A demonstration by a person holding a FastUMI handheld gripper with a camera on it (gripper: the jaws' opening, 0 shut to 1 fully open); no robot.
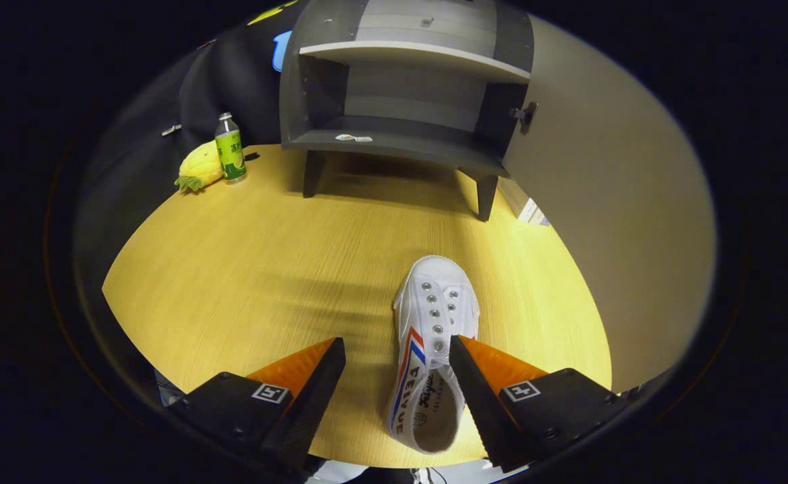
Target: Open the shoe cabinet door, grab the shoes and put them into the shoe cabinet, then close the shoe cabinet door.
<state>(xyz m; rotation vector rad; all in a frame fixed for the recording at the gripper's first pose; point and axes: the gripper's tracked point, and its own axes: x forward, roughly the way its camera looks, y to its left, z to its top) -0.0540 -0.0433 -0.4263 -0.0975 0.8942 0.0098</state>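
A white canvas shoe (431, 343) with red and blue side stripes lies on the wooden table (246, 269), toe pointing toward the cabinet. My gripper (397, 349) is open, its fingers spread wide. The shoe's heel half lies between the fingers, close against the right finger (481, 383), with a wide gap to the left finger (306, 383). Beyond the shoe stands the grey shoe cabinet (401, 101) on short legs, its inside shelf and bottom compartment exposed. Its door (609, 202) is swung open to the right, showing its pale inner face.
A green-labelled bottle (230, 148) and a yellow plush pineapple (199, 168) stand at the table's far left, beside the cabinet. A small white tag (353, 138) lies on the cabinet's bottom floor. Bare tabletop stretches between the shoe and the cabinet.
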